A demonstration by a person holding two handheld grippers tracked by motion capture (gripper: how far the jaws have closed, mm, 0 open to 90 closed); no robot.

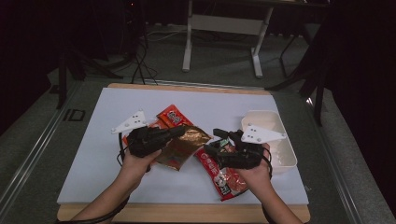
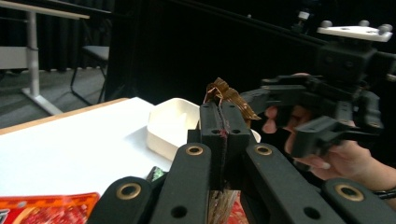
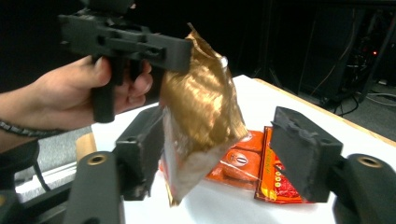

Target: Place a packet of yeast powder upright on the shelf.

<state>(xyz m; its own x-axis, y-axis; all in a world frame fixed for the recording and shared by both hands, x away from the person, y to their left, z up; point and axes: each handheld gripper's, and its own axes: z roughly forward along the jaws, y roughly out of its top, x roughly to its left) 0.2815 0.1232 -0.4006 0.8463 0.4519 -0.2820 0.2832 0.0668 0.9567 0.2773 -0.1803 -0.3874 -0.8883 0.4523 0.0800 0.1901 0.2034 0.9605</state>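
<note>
Dark room, white-topped desk (image 1: 93,154) with wooden edges. Gold foil packet (image 3: 201,107) lifted off the desk near its middle, top edge clamped in the left tool (image 2: 219,122), jaws fully together on the foil. Right tool (image 3: 224,154) brought up around the packet's lower half, jaws apart, one pad beside the foil, the other well clear; no grip there yet. Judged as a hand-over or a two-handed pull to open the packet, roughly at its start: packet picked up, second grip still to close. Red snack packets (image 1: 173,116) lying flat behind and under the hands, another red packet (image 1: 224,179) toward the near edge. White tray (image 1: 285,149) at the right edge, seemingly with nothing yet inside, so sorting mostly left to do.
</note>
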